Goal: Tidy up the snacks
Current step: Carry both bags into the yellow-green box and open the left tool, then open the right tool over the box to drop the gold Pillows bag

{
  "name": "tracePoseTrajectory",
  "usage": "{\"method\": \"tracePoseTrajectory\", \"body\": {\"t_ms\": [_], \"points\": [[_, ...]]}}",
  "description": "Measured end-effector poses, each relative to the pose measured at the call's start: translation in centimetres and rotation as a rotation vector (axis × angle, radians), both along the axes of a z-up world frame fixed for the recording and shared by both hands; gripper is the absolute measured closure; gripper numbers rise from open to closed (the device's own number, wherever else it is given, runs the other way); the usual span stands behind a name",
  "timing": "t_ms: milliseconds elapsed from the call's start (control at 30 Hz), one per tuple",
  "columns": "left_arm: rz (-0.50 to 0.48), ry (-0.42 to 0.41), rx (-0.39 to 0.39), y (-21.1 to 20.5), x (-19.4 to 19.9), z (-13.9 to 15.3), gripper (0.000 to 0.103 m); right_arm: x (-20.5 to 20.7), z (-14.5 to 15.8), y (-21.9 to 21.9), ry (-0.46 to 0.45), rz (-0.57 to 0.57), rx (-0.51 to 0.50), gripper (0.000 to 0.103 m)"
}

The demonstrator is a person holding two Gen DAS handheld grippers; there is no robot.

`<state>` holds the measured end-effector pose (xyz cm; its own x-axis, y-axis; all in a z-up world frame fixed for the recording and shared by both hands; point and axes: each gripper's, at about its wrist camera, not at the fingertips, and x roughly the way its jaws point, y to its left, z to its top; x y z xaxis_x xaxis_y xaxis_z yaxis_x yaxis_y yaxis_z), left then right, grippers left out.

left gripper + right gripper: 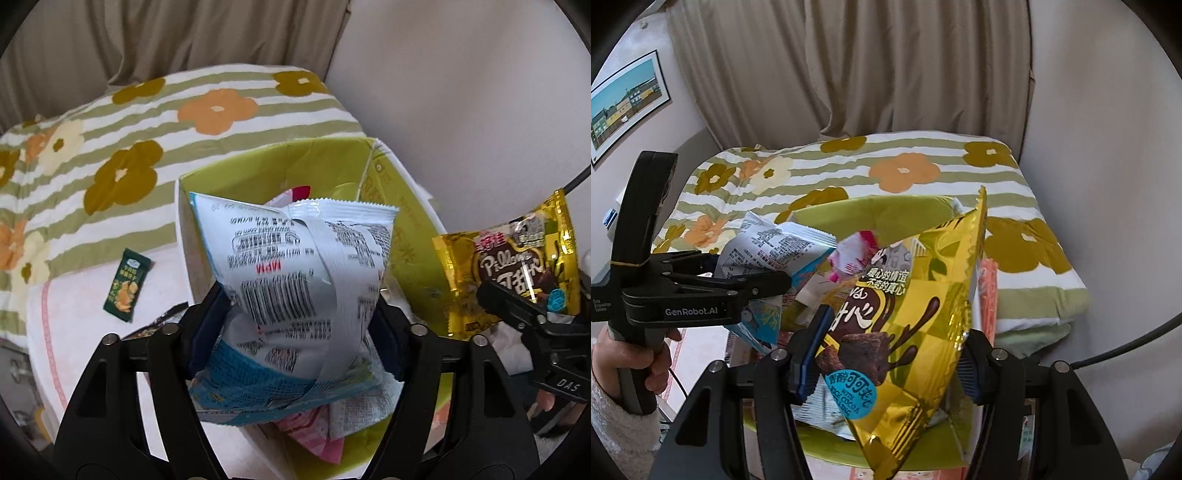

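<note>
My left gripper (295,325) is shut on a puffy white and blue snack packet (295,266), pinched at its waist and held upright over the open lime-green box (258,162). Pink and white packets (314,432) lie inside the box beneath it. My right gripper (890,350) is shut on a yellow chocolate pillow-snack bag (923,295), held just right of the box's opening (871,206). The right wrist view shows the left gripper (746,273) from the side with its packet (775,247). In the left wrist view the yellow bag (509,258) hangs at the right.
The box stands on a bed with a striped floral blanket (129,129). A small dark green sachet (127,290) lies on a pale pink towel (85,332) left of the box. A beige curtain (886,74) hangs behind. A person's hand (646,354) grips the left handle.
</note>
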<state>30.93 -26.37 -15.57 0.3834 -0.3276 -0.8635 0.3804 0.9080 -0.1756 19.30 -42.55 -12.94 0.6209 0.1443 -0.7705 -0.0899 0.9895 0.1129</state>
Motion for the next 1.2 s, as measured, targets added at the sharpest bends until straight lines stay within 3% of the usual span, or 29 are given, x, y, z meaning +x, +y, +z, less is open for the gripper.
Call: {"method": "tracePoseTrajectory", "body": {"t_ms": [67,133,333,667,733,800,833,967,1200], "points": [[-0.002,-0.02,0.032,-0.5,0.0,0.0,0.007,0.0,-0.2,-0.3,0.006,-0.007,-0.001,0.047],[0.009,-0.041,0.054,-0.6,-0.2,0.1,0.002,0.0,-0.3,-0.7,0.015,-0.009,-0.002,0.047],[0.069,-0.077,0.11,1.2,-1.1,0.5,0.002,0.1,-0.8,-1.2,0.027,-0.012,-0.054,0.047],[0.128,-0.111,0.073,5.2,-3.1,1.1,0.002,1.3,-2.4,0.0,0.089,-0.005,-0.145,0.046],[0.147,-0.117,0.076,5.9,-3.3,1.0,0.002,1.4,-2.6,0.4,0.081,-0.001,-0.157,0.041],[0.164,-0.121,0.074,6.6,-3.6,1.2,0.002,1.2,-2.2,0.6,0.047,0.007,-0.127,0.009],[0.17,-0.123,0.073,7.0,-3.8,1.2,0.002,1.2,-2.0,0.6,0.028,0.007,-0.101,0.003],[0.193,-0.134,0.083,8.1,-4.6,1.4,0.002,0.0,-1.1,0.4,-0.044,-0.002,-0.018,0.001],[0.242,-0.147,0.058,10.4,-6.6,1.9,0.002,-1.5,0.2,1.4,-0.07,0.032,-0.007,0.001]]}}
